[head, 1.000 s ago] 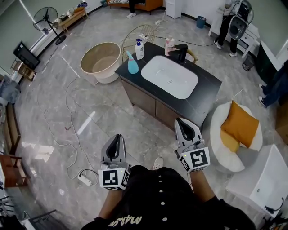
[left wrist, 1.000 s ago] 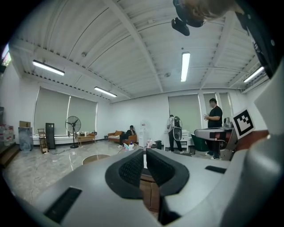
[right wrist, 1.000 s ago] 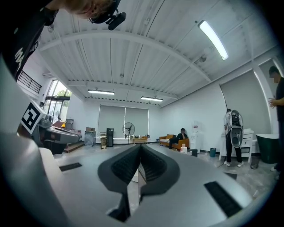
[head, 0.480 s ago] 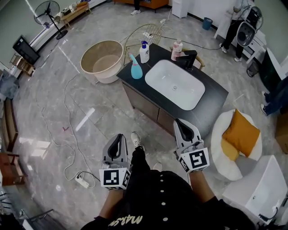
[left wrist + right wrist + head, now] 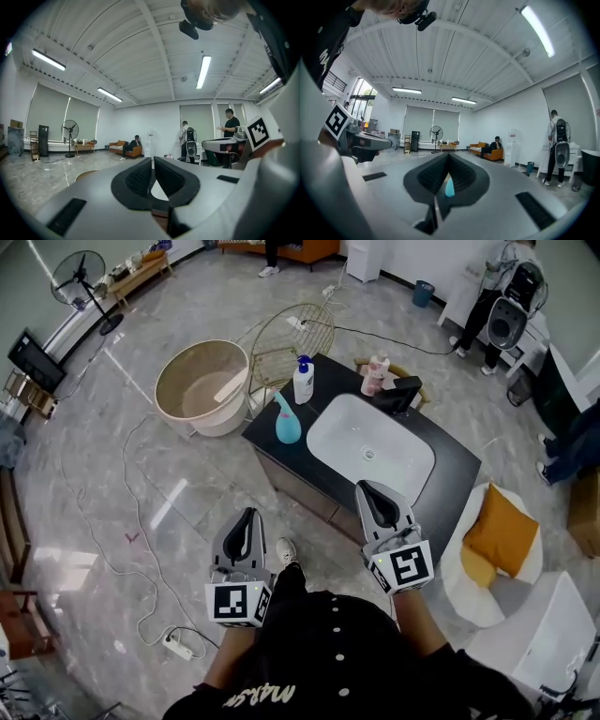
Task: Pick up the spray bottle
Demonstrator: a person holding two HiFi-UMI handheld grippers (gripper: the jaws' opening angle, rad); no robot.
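Note:
The spray bottle point(image 5: 288, 423) is teal with a curved nozzle. It stands upright on the left end of a black vanity counter point(image 5: 450, 484), and a sliver of the bottle point(image 5: 449, 187) shows through the right gripper's jaws. My left gripper point(image 5: 247, 523) and right gripper point(image 5: 371, 493) are held side by side in front of the body, well short of the counter and the bottle. Both point forward with jaws closed together and nothing between them, as seen up close on the left gripper point(image 5: 152, 159) and right gripper point(image 5: 449, 154).
A white pump bottle point(image 5: 303, 381), a pink bottle point(image 5: 377, 376) and a black faucet point(image 5: 405, 395) stand around the white basin point(image 5: 370, 451). A beige tub point(image 5: 202, 385) and wire basket point(image 5: 291, 334) sit left of the counter. A white chair with orange cushion point(image 5: 497, 531) is right. A power strip point(image 5: 178, 645) lies on the floor.
The vanity and its bottles have drawn closer and lower in the head view as the person walks toward them. Both grippers stay shut and keep their places in front of the body.

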